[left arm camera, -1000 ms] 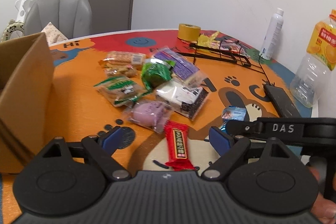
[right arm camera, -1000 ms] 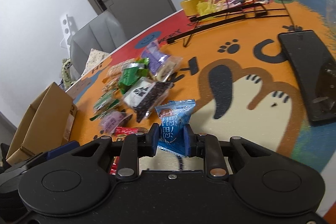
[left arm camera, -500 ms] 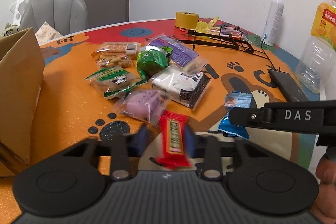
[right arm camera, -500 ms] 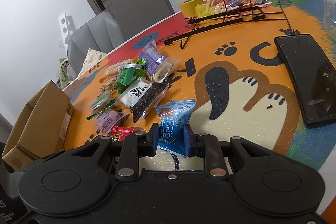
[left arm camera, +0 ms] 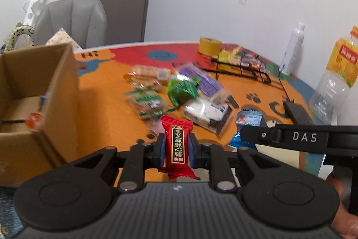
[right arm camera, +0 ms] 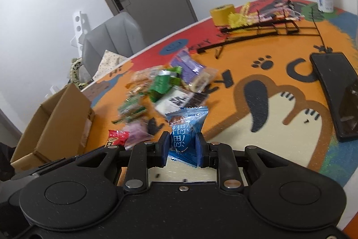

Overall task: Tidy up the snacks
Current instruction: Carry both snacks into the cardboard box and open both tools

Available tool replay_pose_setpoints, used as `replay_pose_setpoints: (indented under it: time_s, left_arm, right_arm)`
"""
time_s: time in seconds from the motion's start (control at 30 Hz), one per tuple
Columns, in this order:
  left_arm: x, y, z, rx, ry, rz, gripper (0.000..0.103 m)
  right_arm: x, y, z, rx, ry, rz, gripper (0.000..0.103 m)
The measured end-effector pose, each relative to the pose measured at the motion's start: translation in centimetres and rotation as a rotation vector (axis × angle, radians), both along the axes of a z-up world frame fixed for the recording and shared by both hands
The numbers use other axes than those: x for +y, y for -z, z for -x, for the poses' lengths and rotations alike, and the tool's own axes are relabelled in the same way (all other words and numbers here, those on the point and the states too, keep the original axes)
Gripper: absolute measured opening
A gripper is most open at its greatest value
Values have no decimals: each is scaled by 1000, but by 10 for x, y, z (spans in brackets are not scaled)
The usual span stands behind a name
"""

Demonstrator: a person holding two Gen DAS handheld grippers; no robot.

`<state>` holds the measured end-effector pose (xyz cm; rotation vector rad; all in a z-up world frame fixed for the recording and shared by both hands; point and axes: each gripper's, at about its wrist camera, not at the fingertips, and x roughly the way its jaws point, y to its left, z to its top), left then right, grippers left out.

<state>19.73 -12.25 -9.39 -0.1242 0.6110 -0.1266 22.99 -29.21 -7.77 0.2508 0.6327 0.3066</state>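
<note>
Two snacks are pinched at once. The left gripper (left arm camera: 176, 150) has its pads pressed on a red candy bar (left arm camera: 177, 146), held upright above the near edge of the table (left arm camera: 100, 104); the bar's lower end is hidden behind the gripper body. The right gripper (right arm camera: 182, 147) is clamped on a blue candy packet (right arm camera: 186, 127), whose bottom edge is likewise cut off by the jaws. In the left view that packet is mostly covered by the right gripper's black arm.

Toward the middle of the table lies a loose pile of snacks (left arm camera: 179, 91), blurred in both views; green, purple and white wrappers can be made out, their print cannot. A cardboard box (left arm camera: 51, 91) stands open at the left edge, its near part out of frame, with something small and orange inside, too smeared to identify. Along the far edge sit a yellow tape roll (left arm camera: 209, 45) and a black wire rack (left arm camera: 241, 69); a juice bottle (left arm camera: 333, 80) at the right edge is partly cropped.
</note>
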Motion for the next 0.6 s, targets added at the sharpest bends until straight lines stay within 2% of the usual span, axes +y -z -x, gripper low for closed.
replay_pose_setpoints:
  time_s: [0.3, 0.6]
  left_arm:
    - [27, -30, 27, -81, -37, 27, 19]
    - [68, -50, 52, -141, -128, 35, 19]
  right_arm:
    - [27, -24, 18, -54, -53, 1, 23]
    - [62, -42, 29, -98, -107, 14, 23]
